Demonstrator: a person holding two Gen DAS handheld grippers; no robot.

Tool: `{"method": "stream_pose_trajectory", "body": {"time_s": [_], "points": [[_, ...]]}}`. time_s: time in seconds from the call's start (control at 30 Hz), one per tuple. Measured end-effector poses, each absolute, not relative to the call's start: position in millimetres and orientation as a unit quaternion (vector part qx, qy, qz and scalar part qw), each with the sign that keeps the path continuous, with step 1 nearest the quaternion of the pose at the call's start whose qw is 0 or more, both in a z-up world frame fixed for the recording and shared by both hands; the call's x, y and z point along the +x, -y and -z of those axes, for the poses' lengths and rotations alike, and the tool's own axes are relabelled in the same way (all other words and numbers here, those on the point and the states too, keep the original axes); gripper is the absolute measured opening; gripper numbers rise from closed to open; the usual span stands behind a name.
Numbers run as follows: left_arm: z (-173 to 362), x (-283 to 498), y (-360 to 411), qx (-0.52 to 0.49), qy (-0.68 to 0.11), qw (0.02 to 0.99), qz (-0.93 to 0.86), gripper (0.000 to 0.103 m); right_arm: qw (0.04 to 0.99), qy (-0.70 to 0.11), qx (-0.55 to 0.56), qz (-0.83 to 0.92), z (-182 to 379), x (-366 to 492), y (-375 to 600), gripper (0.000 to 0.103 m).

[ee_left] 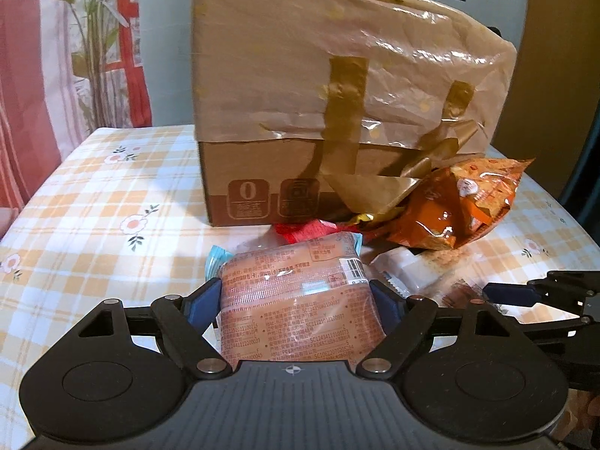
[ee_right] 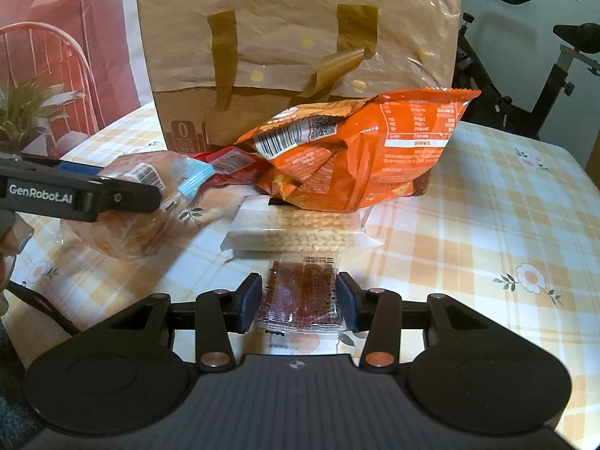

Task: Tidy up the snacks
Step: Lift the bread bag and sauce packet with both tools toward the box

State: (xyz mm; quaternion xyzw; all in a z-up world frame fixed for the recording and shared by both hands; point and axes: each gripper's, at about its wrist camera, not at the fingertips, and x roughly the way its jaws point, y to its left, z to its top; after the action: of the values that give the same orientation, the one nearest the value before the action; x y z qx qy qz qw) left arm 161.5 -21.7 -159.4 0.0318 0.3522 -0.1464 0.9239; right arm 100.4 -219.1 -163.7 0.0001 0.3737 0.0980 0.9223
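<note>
Checked floral cloth (ee_right: pixel 506 206) covers my table. Ahead of both tools stands one brown box (ee_left: pixel 337 93), a "0" badge low on its front. My left gripper (ee_left: pixel 296 300) is clenched on one clear-wrapped bun pack (ee_left: pixel 292 311); its barcode is visible, its small print unreadable. My right gripper (ee_right: pixel 299 300) grasps one small red sachet (ee_right: pixel 300 296). Just beyond it lies one pale cracker pack (ee_right: pixel 296 232), then one orange bag (ee_right: pixel 360 157) with barcode and QR code. "GenRobot.AI" is printed on the left gripper's side.
</note>
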Motion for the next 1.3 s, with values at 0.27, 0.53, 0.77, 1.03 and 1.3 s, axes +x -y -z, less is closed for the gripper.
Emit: {"method": "stream_pose_trajectory", "body": {"time_s": [0.27, 0.53, 0.77, 1.03, 1.3], "points": [[155, 149, 5, 0.019, -0.345, 0.929, 0.131, 0.084, 0.924, -0.369, 0.003, -0.102, 161, 92, 216, 0.046], [152, 141, -5, 0.011, -0.338, 0.933, 0.125, 0.084, 0.926, -0.358, -0.002, -0.118, 158, 84, 206, 0.046], [151, 135, -5, 0.013, -0.331, 0.935, 0.125, 0.084, 0.931, -0.342, -0.005, -0.129, 156, 78, 202, 0.046], [145, 129, -4, 0.016, -0.318, 0.94, 0.127, 0.084, 0.936, -0.327, -0.001, -0.132, 152, 72, 204, 0.046], [131, 125, -8, 0.013, -0.295, 0.948, 0.121, 0.084, 0.946, -0.289, -0.016, -0.147, 139, 65, 198, 0.046]]}}
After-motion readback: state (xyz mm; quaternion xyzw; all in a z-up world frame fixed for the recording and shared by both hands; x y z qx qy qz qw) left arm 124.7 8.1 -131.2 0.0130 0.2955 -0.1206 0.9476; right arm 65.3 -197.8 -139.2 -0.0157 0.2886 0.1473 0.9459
